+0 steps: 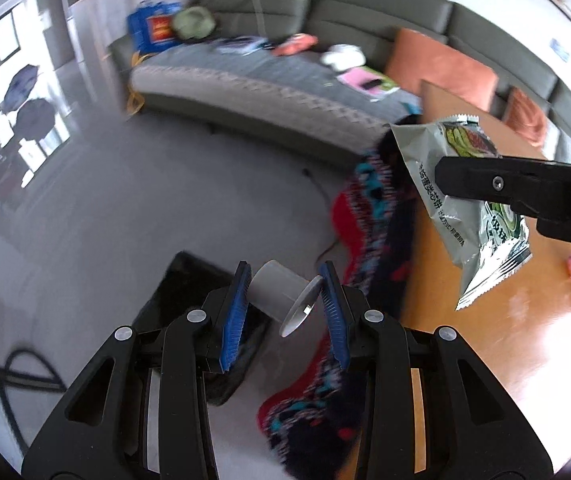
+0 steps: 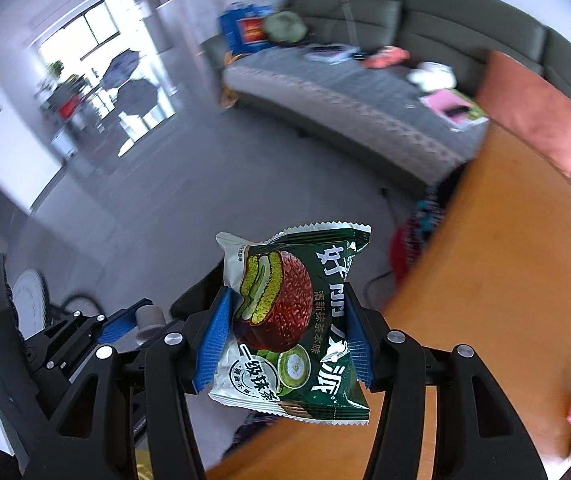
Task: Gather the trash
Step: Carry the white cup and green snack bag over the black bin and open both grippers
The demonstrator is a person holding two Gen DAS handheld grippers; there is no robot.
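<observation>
Snack wrapper [image 2: 293, 320] between right gripper [image 2: 285, 336] pads, clamped

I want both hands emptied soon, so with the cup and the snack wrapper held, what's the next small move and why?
Probably carry both on to the black bin on the floor: the left gripper holds the grey cup just beside it, and the right gripper clamps the snack wrapper.

Left gripper [image 1: 285, 292] clamps a grey cup [image 1: 275, 294]; right gripper [image 1: 497, 184] holds a snack wrapper [image 1: 425, 152]
</observation>
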